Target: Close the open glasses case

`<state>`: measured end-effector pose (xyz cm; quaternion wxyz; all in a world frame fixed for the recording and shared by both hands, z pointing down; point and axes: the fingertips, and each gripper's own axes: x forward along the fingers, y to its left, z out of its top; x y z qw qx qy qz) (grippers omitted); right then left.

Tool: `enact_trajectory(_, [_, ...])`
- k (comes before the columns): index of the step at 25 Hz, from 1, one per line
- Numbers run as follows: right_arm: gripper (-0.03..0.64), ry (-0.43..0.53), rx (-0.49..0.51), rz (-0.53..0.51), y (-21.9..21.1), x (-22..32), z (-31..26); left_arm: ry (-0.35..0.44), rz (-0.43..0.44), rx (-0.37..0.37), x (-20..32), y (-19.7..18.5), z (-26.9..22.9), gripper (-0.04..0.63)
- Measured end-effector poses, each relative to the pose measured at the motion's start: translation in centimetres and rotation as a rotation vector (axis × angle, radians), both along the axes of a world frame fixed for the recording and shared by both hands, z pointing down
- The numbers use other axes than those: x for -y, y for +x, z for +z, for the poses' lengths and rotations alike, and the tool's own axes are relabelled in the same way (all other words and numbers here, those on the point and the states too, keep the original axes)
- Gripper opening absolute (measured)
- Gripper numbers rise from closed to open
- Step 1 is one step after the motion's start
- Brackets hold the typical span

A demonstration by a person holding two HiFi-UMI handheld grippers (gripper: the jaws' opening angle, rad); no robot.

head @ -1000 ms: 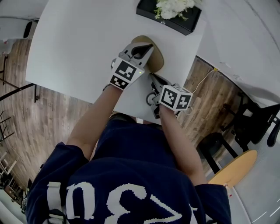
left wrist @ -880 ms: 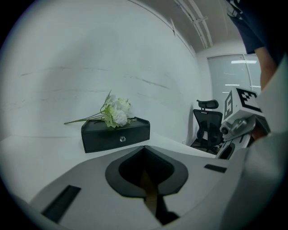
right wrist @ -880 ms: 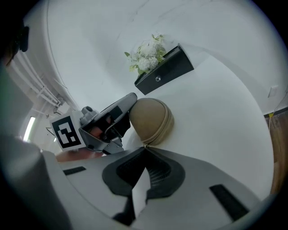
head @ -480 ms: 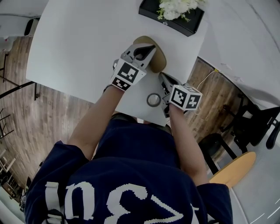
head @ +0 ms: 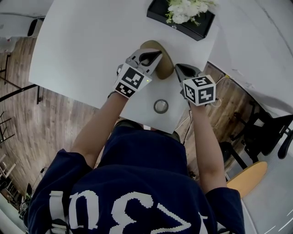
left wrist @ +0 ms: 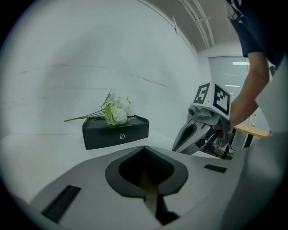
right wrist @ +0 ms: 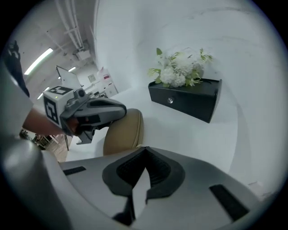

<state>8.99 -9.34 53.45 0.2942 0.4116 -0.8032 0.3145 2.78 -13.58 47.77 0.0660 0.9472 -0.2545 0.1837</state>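
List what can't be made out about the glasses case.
Head view: left gripper covers most of the glasses case, so open or shut is unclear.
Left gripper view: only a sliver of it shows between the jaws.
Right gripper view: left gripper covers its left part.

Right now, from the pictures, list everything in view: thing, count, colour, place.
table: one, white, under everything
glasses case: one, tan, middle of the table
box: one, black, table's far edge
flowers: one bunch, white, on the box
ring: one, grey, table's near edge
floor: one, brown wood, around the table
shirt: one, dark blue, on the person
left gripper: one, grey, shut, over the glasses case
right gripper: one, grey, shut, right of the glasses case
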Motion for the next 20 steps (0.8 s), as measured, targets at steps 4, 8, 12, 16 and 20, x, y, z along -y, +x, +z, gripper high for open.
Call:
enact_trajectory(4, [0.023, 0.019, 0.044, -0.045, 0.2, -1.1, -0.3, 0.006, -0.014, 0.003, -0.2, -0.3, -0.1, 0.014])
enact_trajectory(8, [0.129, 0.065, -0.081, -0.271, 0.8, -1.3, 0.0, 0.016, -0.014, -0.005, -0.1, -0.1, 0.0, 0.012])
enact_trajectory(12, [0.133, 0.135, -0.235, -0.594, -0.3, -0.5, -0.5, 0.006, -0.023, -0.01, 0.3, 0.4, 0.4, 0.014])
enact_trajectory(16, [0.123, 0.139, -0.371, -0.87, -0.8, -0.9, 0.1, 0.004, -0.034, -0.001, 0.4, 0.6, 0.4, 0.014])
enact_trajectory(20, [0.081, 0.164, -0.478, -1.055, -1.2, -1.5, 0.9, 0.003, -0.041, -0.003, 0.4, 0.6, 0.3, 0.014])
